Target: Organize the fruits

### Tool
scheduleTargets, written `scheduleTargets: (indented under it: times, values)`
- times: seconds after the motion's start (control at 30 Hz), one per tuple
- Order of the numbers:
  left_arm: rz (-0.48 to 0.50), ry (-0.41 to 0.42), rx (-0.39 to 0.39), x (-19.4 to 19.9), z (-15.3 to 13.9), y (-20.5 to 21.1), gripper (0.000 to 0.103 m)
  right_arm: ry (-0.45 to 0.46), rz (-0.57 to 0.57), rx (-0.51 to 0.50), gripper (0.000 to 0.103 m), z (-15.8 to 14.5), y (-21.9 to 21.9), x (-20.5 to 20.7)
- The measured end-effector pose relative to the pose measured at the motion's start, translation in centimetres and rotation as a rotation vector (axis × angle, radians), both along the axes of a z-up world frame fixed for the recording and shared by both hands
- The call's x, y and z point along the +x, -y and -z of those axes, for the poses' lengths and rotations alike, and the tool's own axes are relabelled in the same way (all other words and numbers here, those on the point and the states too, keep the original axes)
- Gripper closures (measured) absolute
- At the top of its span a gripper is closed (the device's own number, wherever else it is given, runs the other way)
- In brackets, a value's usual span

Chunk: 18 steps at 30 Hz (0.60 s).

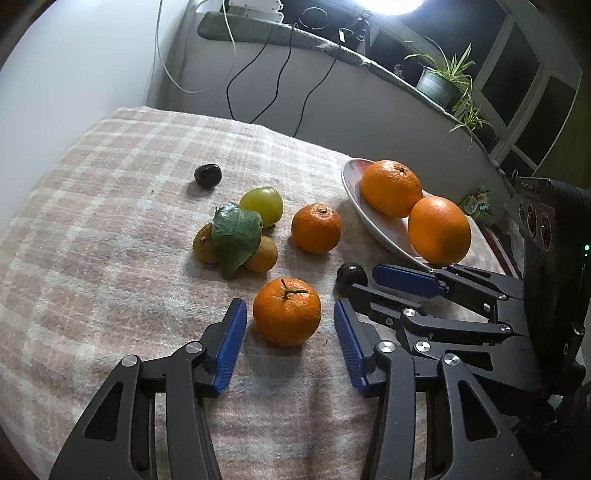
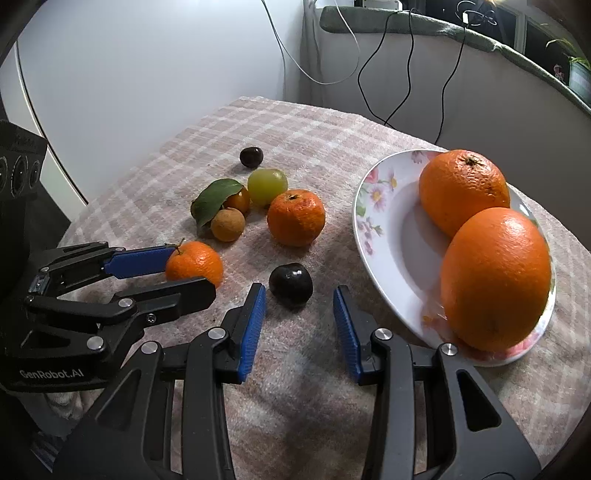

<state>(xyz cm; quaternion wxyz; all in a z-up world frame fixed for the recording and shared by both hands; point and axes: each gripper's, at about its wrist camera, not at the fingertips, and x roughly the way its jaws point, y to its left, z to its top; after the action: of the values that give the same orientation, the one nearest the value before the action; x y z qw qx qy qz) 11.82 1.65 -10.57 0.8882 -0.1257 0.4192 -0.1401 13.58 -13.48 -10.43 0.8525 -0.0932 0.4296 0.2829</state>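
The left gripper stands spread around a stemmed mandarin without touching it. The right gripper is spread, a dark plum just ahead of its fingertips.

White wall, dark windows, perhaps a lamp overhead

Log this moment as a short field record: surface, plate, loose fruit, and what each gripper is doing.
surface: checked cloth
plate: floral plate, holding two oranges
loose fruit: two mandarins, green fruit, small brown fruits under a leaf, two dark fruits
left gripper: open, straddling the near mandarin, pads not touching
right gripper: open, just short of the near dark fruit
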Motion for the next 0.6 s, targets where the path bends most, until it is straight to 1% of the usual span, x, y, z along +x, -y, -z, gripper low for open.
scheduleTargets:
  times: [0.03,0.13,0.23,0.33,0.6]
  values:
    - [0.001,-0.001,0.002,0.07,0.04,0.01,0.058,-0.001,-0.002,-0.002,0.063,0.09,-0.09,0.07]
    - [-0.002,-0.008,0.008,0.23,0.21,-0.05,0.06,-0.008,-0.007,-0.006,0.069,0.34,-0.38,0.25]
    - [-0.004,-0.008,0.014,0.35,0.25,-0.11,0.063,-0.015,-0.013,-0.004,0.071,0.49,-0.59,0.41]
    - [-0.001,-0.005,0.012,0.43,0.24,-0.05,0.066,-0.018,-0.019,-0.002,0.076,0.55,-0.74,0.46]
    - [0.0,0.0,0.012,0.55,0.25,-0.11,0.067,-0.02,-0.023,-0.006,0.077,0.53,-0.93,0.34]
